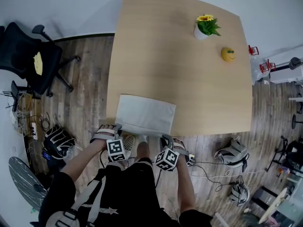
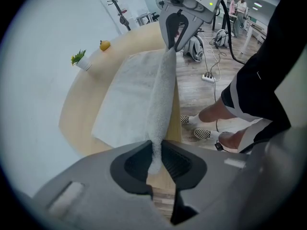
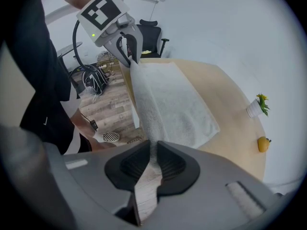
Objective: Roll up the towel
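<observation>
Firmly pinching near edge of white towel with left claw and right claw; rest flat on table.

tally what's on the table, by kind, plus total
towel: 1
potted flower: 1
yellow fruit-shaped object: 1
Total: 3
</observation>
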A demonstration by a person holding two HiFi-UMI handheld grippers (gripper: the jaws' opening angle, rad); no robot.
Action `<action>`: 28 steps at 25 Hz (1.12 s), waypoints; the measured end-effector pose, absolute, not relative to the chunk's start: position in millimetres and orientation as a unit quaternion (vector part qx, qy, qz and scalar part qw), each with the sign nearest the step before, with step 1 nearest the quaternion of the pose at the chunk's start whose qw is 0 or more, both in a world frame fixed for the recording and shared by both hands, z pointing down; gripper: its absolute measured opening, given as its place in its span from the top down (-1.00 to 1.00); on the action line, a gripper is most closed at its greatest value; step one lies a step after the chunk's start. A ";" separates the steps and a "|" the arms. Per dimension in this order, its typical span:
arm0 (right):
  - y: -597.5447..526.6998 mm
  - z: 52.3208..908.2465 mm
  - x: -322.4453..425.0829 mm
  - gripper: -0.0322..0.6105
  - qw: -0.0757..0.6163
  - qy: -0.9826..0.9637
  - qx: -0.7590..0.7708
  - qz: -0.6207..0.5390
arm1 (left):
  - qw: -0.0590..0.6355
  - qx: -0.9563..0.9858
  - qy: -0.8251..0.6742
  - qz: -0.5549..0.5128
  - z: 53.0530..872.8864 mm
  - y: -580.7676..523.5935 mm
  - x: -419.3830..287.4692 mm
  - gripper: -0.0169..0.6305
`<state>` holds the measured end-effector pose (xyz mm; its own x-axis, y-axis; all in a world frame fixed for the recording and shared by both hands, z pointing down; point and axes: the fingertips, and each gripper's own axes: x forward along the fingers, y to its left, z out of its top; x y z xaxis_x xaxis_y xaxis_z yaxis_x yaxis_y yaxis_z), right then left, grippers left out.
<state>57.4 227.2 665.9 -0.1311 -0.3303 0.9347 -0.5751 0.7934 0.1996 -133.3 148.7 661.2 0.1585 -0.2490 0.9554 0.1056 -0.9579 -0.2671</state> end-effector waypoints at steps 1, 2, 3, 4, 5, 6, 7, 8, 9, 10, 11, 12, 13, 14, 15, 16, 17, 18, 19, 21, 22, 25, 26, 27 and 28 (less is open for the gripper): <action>226.9 665.1 57.5 0.73 0.585 -0.745 0.303 0.106 | 0.138 -0.748 0.050 -0.647 659.6 148.3 -133.2 0.72; 226.1 664.1 58.2 0.73 0.585 -0.745 0.302 0.106 | 0.139 -0.748 0.052 -0.647 657.9 147.4 -132.6 0.72; 225.0 662.9 59.1 0.73 0.585 -0.746 0.301 0.105 | 0.139 -0.748 0.054 -0.646 656.2 146.3 -131.8 0.72; 224.0 661.7 59.8 0.73 0.584 -0.746 0.301 0.105 | 0.139 -0.748 0.054 -0.647 654.7 145.6 -131.2 0.71; 223.4 660.7 60.1 0.73 0.584 -0.747 0.300 0.106 | 0.138 -0.747 0.054 -0.648 653.5 145.2 -131.0 0.71; 223.2 660.1 59.9 0.73 0.584 -0.748 0.298 0.107 | 0.137 -0.747 0.053 -0.649 652.6 144.9 -130.9 0.71; 223.1 659.7 59.5 0.73 0.584 -0.748 0.296 0.109 | 0.135 -0.746 0.053 -0.649 651.9 144.5 -131.0 0.71; 223.0 659.6 59.3 0.73 0.584 -0.749 0.293 0.112 | 0.133 -0.746 0.052 -0.650 651.6 144.2 -131.1 0.71; 223.0 659.6 59.3 0.73 0.583 -0.749 0.291 0.117 | 0.130 -0.746 0.049 -0.651 651.9 144.4 -131.3 0.71; 223.4 659.7 59.5 0.73 0.583 -0.750 0.287 0.124 | 0.125 -0.746 0.043 -0.653 653.0 145.6 -131.6 0.71; 224.3 659.8 59.3 0.73 0.582 -0.751 0.282 0.133 | 0.118 -0.745 0.034 -0.655 654.4 147.6 -132.2 0.71; 226.2 659.7 58.5 0.73 0.581 -0.753 0.273 0.143 | 0.110 -0.744 0.024 -0.658 655.9 150.2 -133.2 0.71; 228.9 659.1 57.1 0.73 0.579 -0.756 0.264 0.153 | 0.102 -0.743 0.014 -0.661 656.9 153.2 -134.5 0.71; 231.9 658.3 55.4 0.73 0.577 -0.759 0.255 0.163 | 0.096 -0.742 0.006 -0.664 657.5 156.3 -136.1 0.72; 234.7 657.5 53.8 0.73 0.574 -0.761 0.248 0.171 | 0.091 -0.741 -0.002 -0.665 657.8 159.5 -137.7 0.72; 237.3 656.9 52.4 0.73 0.572 -0.763 0.243 0.178 | 0.086 -0.741 -0.009 -0.666 658.0 162.8 -139.2 0.72; 239.7 656.9 51.3 0.73 0.571 -0.764 0.237 0.184 | 0.081 -0.740 -0.016 -0.667 658.3 165.6 -140.4 0.72; 241.8 657.5 50.5 0.73 0.572 -0.764 0.231 0.189 | 0.077 -0.740 -0.022 -0.668 658.7 167.6 -141.0 0.72; 243.5 658.5 49.8 0.73 0.573 -0.764 0.224 0.195 | 0.074 -0.739 -0.026 -0.669 659.1 168.4 -141.1 0.72; 246.7 660.4 48.0 0.73 0.575 -0.763 0.206 0.210 | 0.070 -0.738 -0.033 -0.670 659.9 168.2 -141.0 0.72; 248.2 661.0 46.9 0.73 0.576 -0.763 0.196 0.217 | 0.069 -0.737 -0.036 -0.671 660.0 168.3 -141.2 0.72; 249.6 659.5 45.9 0.73 0.574 -0.765 0.179 0.231 | 0.063 -0.733 -0.052 -0.675 659.8 171.2 -141.8 0.72; 249.5 658.1 45.8 0.73 0.572 -0.766 0.175 0.237 | 0.059 -0.731 -0.058 -0.677 659.6 172.5 -142.2 0.72; 249.1 656.5 45.4 0.73 0.569 -0.767 0.172 0.243 | 0.054 -0.729 -0.062 -0.679 659.2 173.2 -142.7 0.72; 248.6 655.1 45.1 0.73 0.566 -0.767 0.170 0.248 | 0.050 -0.728 -0.065 -0.681 658.8 173.2 -143.1 0.72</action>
